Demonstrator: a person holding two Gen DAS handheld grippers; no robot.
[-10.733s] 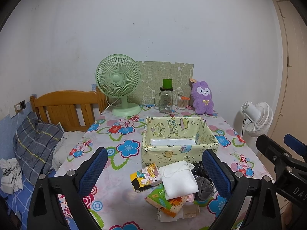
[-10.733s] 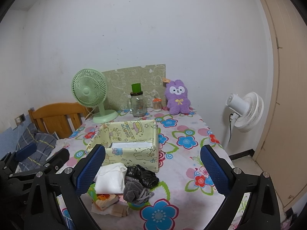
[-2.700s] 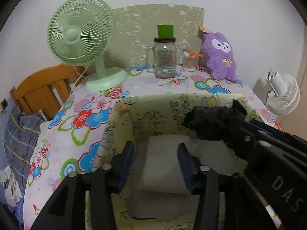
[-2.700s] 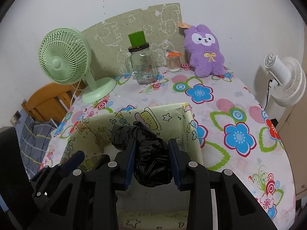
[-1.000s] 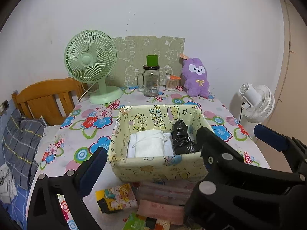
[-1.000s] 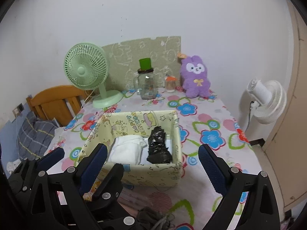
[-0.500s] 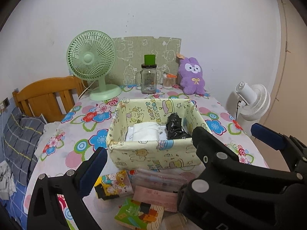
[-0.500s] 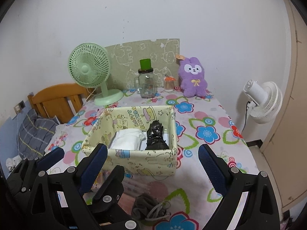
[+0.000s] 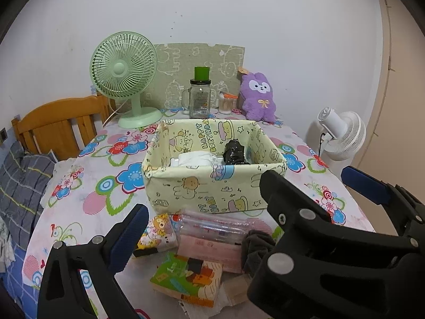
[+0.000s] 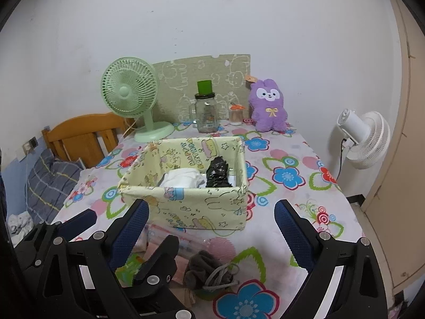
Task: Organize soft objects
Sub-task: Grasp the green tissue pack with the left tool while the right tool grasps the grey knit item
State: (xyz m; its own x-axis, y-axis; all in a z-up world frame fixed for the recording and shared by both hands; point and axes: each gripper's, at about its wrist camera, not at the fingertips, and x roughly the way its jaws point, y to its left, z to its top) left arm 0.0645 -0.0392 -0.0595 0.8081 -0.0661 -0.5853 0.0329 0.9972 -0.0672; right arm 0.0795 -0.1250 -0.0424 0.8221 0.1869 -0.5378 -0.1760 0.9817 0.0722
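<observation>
A pale yellow cartoon-print fabric box [image 9: 209,191] [image 10: 196,207] stands mid-table. Inside lie a white folded cloth [image 9: 198,158] [image 10: 183,177] and a crumpled black bag [image 9: 233,152] [image 10: 217,172]. In front of the box lies a grey drawstring pouch [image 10: 208,271] [image 9: 256,244], next to tissue packs [image 9: 186,273] and a clear pink package [image 9: 215,226]. My left gripper [image 9: 202,228] is open and empty above the pile. My right gripper [image 10: 209,228] is open and empty, just above the grey pouch.
At the table's back stand a green fan [image 9: 124,79], a glass jar with a green lid [image 9: 200,95], a toothpick pot [image 9: 227,103] and a purple plush rabbit [image 9: 259,97]. A wooden bed frame [image 9: 55,122] is left, a white fan [image 10: 364,138] right.
Both grippers have drawn back and lowered from the box toward the front pile. The white cloth and black bag stay in the box; both grippers stay open.
</observation>
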